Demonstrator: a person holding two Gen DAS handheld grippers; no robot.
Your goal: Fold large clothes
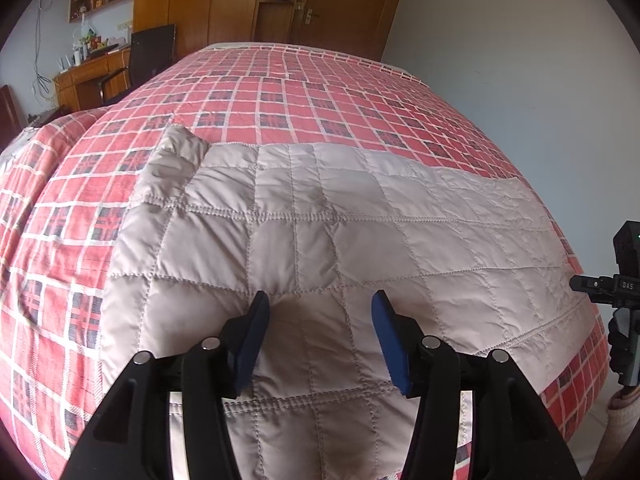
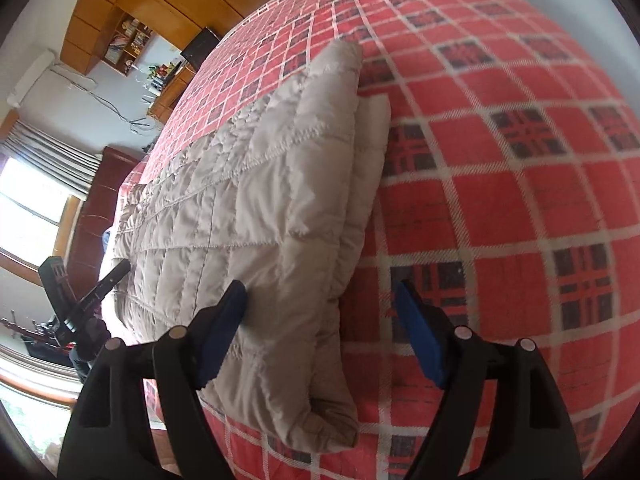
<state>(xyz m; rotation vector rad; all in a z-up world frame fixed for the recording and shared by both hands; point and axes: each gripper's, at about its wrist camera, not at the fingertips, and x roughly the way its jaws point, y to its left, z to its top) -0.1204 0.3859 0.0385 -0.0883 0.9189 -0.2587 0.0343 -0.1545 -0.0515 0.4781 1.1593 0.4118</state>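
Note:
A beige quilted jacket (image 1: 320,240) lies folded flat on a red plaid bed cover (image 1: 280,92). My left gripper (image 1: 320,304) hovers open over the jacket's near part, blue pads apart, nothing between them. In the right wrist view the same jacket (image 2: 260,208) shows its stacked folded edge, several layers thick. My right gripper (image 2: 320,292) is open and straddles that edge: the left fingertip (image 2: 234,296) rests against the top of the jacket, the right fingertip (image 2: 408,304) is over the bed cover (image 2: 500,200). The right gripper's body (image 1: 624,276) shows at the right edge of the left wrist view.
A wooden wardrobe and door (image 1: 256,0) stand behind the bed, with a desk, shelves and a dark chair (image 1: 148,56) at the left. A white wall (image 1: 520,60) runs along the bed's right side. A window with curtains (image 2: 36,184) and a dark headboard (image 2: 100,208) lie beyond the jacket.

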